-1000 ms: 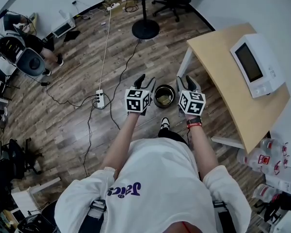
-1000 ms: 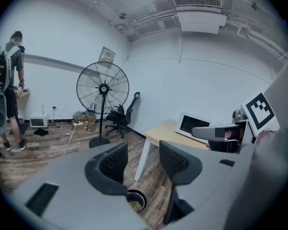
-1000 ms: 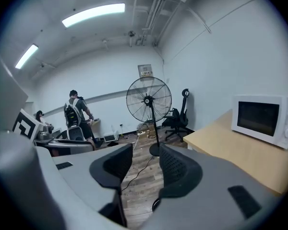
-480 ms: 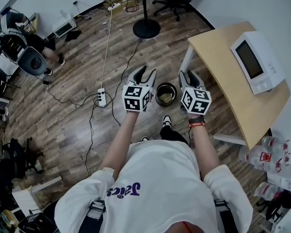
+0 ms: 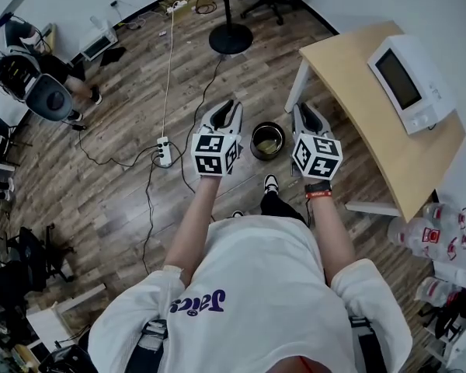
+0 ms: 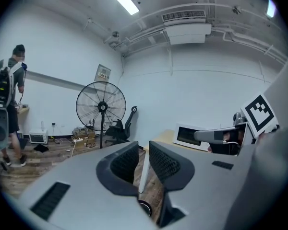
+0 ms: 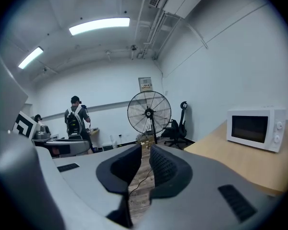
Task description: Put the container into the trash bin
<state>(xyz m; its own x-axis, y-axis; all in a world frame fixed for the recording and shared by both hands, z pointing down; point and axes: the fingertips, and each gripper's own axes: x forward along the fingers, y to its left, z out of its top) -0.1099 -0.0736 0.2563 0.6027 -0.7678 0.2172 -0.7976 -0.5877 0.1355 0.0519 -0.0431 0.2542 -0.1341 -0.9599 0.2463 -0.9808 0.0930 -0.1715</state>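
Since the head view shows the trash bin [image 5: 253, 141] standing on the floor [image 5: 116, 200] between the left gripper [image 5: 227, 109] and the right gripper [image 5: 304, 113], with neither touching it, we judge the drop itself to be done: a pale yellowish thing lies inside the bin, and we take it for the container [image 5: 269, 141] (it is too small to be sure). In the left gripper view, the fingers [image 6: 125, 162] are closing on a narrow gap with nothing between them; only a white table leg [image 6: 143, 172] and floor show through, and the bin's dark rim peeps out just below. The right gripper view tells the same tale: its fingers are closing on nothing, with bare floor in the slit and the microwave [image 7: 257, 127] on the tabletop [image 7: 240, 162] off to the right. To finish well, we would draw both grippers up and away from the bin, not across it, so no finger clips the rim and tips it. We would also check that the container sits fully inside.
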